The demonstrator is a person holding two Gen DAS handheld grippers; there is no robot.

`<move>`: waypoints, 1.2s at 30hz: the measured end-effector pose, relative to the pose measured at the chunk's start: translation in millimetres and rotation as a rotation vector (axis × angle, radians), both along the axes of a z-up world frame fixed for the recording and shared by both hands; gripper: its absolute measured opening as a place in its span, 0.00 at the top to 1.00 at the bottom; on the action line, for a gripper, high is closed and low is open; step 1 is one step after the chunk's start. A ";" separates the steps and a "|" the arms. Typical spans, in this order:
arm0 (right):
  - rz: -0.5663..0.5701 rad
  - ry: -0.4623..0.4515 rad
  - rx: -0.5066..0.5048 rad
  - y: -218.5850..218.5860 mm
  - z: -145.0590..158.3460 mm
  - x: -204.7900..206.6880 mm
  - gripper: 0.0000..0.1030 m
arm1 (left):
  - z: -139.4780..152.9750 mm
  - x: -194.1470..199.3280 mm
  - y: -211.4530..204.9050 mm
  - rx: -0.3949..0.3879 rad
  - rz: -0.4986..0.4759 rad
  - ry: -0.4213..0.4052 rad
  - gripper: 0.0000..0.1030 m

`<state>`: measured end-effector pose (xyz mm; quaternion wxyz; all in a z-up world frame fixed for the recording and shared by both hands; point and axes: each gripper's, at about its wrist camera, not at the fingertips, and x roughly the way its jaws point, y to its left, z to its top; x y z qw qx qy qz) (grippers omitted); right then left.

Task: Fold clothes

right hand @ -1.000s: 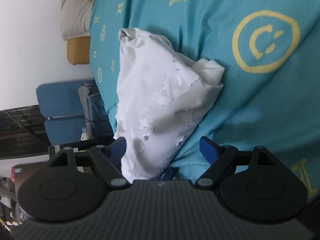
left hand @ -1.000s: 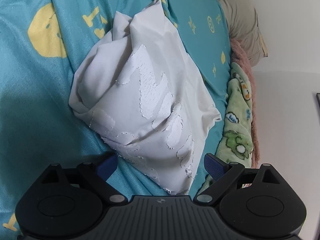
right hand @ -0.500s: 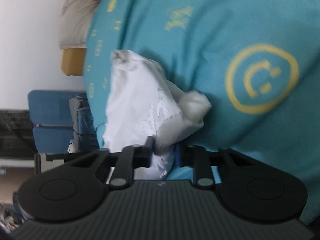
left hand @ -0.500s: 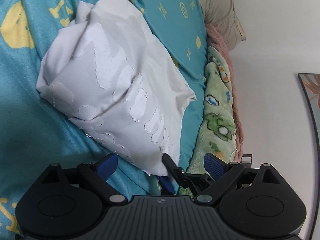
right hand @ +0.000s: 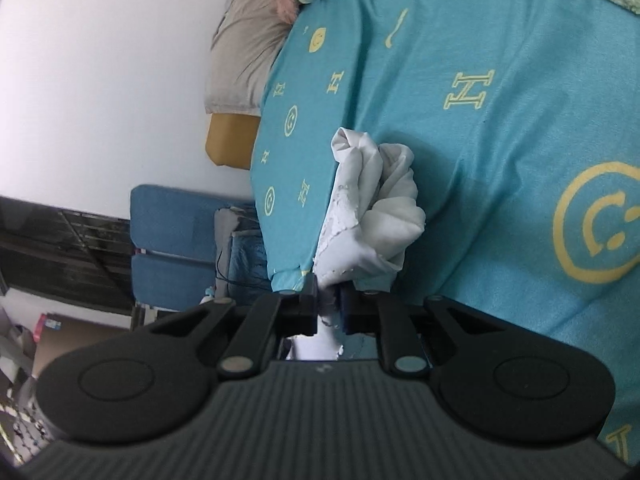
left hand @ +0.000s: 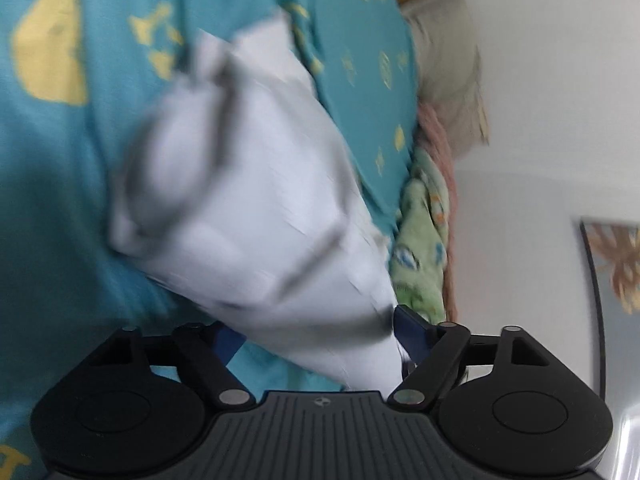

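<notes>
My right gripper (right hand: 329, 307): clenched on white garment (right hand: 370, 208) | my left gripper (left hand: 316, 334): released, fingers either side of garment's corner | garment bunched on teal bedsheet (right hand: 500, 140)

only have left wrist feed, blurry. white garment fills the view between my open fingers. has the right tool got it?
Observer: Yes. The right tool is shut on a corner of the white garment.
Operator: is it spread out?
Observer: No. From the right wrist it is bunched into a twisted lump on the teal bedspread.
Operator: what's past the bed on that side?
Observer: A blue chair stands beyond the bed edge.
</notes>
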<state>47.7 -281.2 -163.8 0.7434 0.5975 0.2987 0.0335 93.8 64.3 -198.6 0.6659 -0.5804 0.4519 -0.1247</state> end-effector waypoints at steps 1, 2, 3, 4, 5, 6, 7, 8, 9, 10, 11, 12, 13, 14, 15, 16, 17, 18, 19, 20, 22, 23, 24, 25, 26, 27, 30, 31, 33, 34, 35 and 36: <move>0.001 0.008 0.007 -0.1 -2.1 0.6 0.87 | 0.8 -1.3 1.1 0.008 0.010 0.003 0.29; 0.001 0.016 0.013 -0.1 -4.0 0.9 0.87 | 2.5 -2.4 0.7 0.020 0.014 0.001 0.32; 0.001 0.022 0.017 0.4 -5.8 0.9 0.87 | 4.2 -3.5 0.4 0.031 0.018 0.000 0.37; 0.002 0.029 0.023 1.4 -7.9 1.3 0.87 | 5.9 -4.6 0.0 0.043 0.021 -0.002 0.40; 0.002 0.037 0.029 2.0 -10.4 1.0 0.87 | 7.6 -5.7 -0.3 0.055 0.025 -0.004 0.47; 0.000 0.046 0.036 2.1 -13.5 -0.1 0.86 | 9.3 -6.8 -0.7 0.066 0.028 -0.005 0.51; -0.001 0.055 0.043 2.1 -16.7 -1.2 0.84 | 11.1 -7.9 -1.1 0.078 0.032 -0.007 0.54; -0.003 0.065 0.051 2.1 -19.9 -2.4 0.83 | 12.8 -8.2 -1.5 0.087 0.032 -0.011 0.58; 0.000 0.074 0.061 3.1 -23.0 -2.6 0.74 | 14.6 -8.3 -1.9 0.095 0.031 -0.016 0.61; 0.011 0.083 0.079 5.5 -25.8 -1.4 0.53 | 16.1 -8.3 -2.5 0.098 0.031 -0.021 0.63; 0.021 0.092 0.096 7.9 -28.7 -0.3 0.40 | 17.7 -8.9 -3.2 0.099 0.032 -0.026 0.65; 0.034 0.101 0.110 11.0 -31.3 1.2 0.21 | 19.4 -9.5 -3.8 0.100 0.032 -0.032 0.67; 0.050 0.109 0.119 15.0 -33.5 3.4 0.19 | 21.1 -10.2 -4.5 0.101 0.032 -0.039 0.67; 0.067 0.116 0.129 19.0 -35.7 5.5 0.19 | 22.0 -10.8 -4.9 0.099 0.034 -0.043 0.68; 0.083 0.124 0.138 23.0 -38.0 7.7 0.19 | 22.7 -11.5 -5.1 0.097 0.037 -0.047 0.69; 0.089 0.133 0.135 25.9 -39.4 9.1 0.20 | 23.4 -12.1 -5.3 0.094 0.039 -0.050 0.69; 0.071 0.143 0.110 26.3 -39.7 9.0 0.20 | 23.5 -12.2 -4.2 0.089 0.041 -0.047 0.69; 0.048 0.145 0.085 25.1 -39.8 9.0 0.30 | 23.3 -12.0 -2.7 0.084 0.044 -0.042 0.69; 0.033 0.139 0.067 23.2 -39.6 10.0 0.49 | 20.8 -12.4 -1.2 0.076 0.045 -0.027 0.68; 0.028 0.130 0.056 21.6 -39.2 11.9 0.58 | 17.7 -13.0 0.3 0.067 0.045 -0.009 0.66; 0.021 0.117 0.037 20.7 -36.7 14.1 0.76 | 13.1 -13.5 3.1 0.052 0.047 0.016 0.55; 0.020 0.103 0.023 21.5 -34.6 14.5 0.78 | 12.1 -13.5 4.5 0.047 0.050 0.021 0.47; 0.021 0.088 0.007 22.3 -32.0 14.8 0.80 | 11.0 -13.4 5.8 0.043 0.052 0.026 0.34; 0.022 0.071 -0.003 22.7 -29.4 15.2 0.82 | 10.0 -13.3 7.1 0.038 0.055 0.031 0.27; 0.020 0.053 -0.004 22.3 -27.4 16.0 0.82 | 8.9 -13.3 8.4 0.033 0.057 0.036 0.18; 0.017 0.035 -0.005 21.7 -25.2 16.8 0.83 | 7.9 -13.2 9.8 0.029 0.059 0.040 0.17; 0.013 -0.017 -0.024 18.5 -15.9 20.4 0.83 | 4.8 -13.0 13.8 0.015 0.067 0.055 0.17; 0.012 -0.031 -0.029 17.4 -13.2 21.6 0.83 | 3.7 -12.9 15.1 0.010 0.069 0.060 0.17; 0.009 -0.050 -0.029 15.4 -9.9 23.7 0.84 | -0.4 -13.9 18.1 0.003 0.082 0.071 0.19; 0.007 -0.059 -0.029 14.4 -8.3 24.8 0.84 | -1.3 -15.3 19.5 -0.001 0.094 0.070 0.20; 0.005 -0.064 -0.030 13.8 -7.4 25.6 0.84 | -1.8 -16.8 20.8 -0.006 0.108 0.067 0.23; 0.003 -0.063 -0.031 14.0 -7.8 26.2 0.84 | -2.3 -18.4 22.2 -0.010 0.121 0.064 0.29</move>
